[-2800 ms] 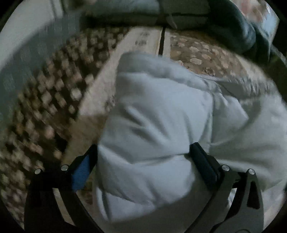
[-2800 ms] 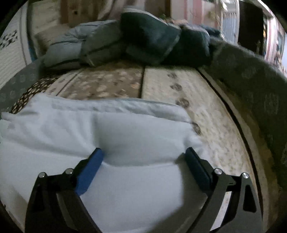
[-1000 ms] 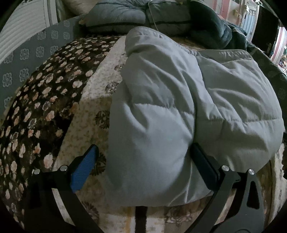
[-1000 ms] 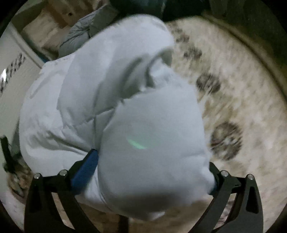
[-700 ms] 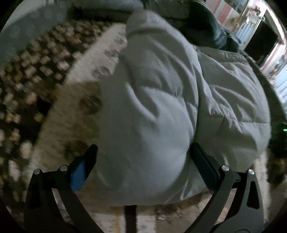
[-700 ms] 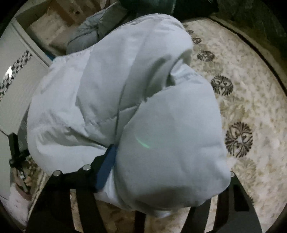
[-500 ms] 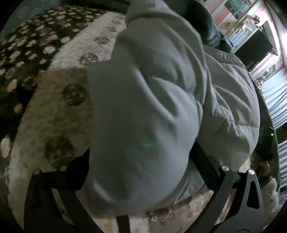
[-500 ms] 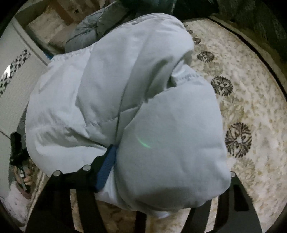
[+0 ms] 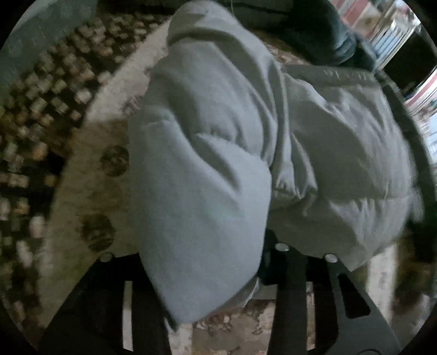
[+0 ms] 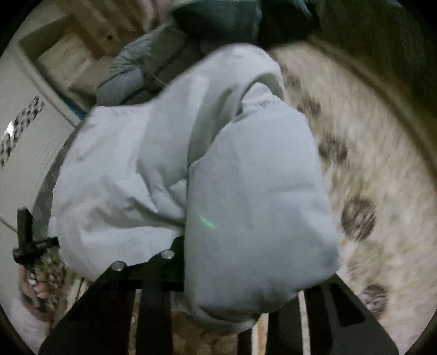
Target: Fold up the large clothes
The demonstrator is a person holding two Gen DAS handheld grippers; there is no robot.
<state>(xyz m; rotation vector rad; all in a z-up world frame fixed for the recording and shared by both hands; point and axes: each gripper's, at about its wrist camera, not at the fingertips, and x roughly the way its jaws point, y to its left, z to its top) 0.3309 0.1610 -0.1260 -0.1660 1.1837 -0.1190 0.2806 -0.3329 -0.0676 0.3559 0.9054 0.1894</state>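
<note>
On the floral patterned carpet lay the pale grey puffy quilted jacket; left gripper fingers were clamped on one bunched fold, right gripper fingers clamped on another, fingertips buried in fabric; dark bundled clothes sat behind
</note>
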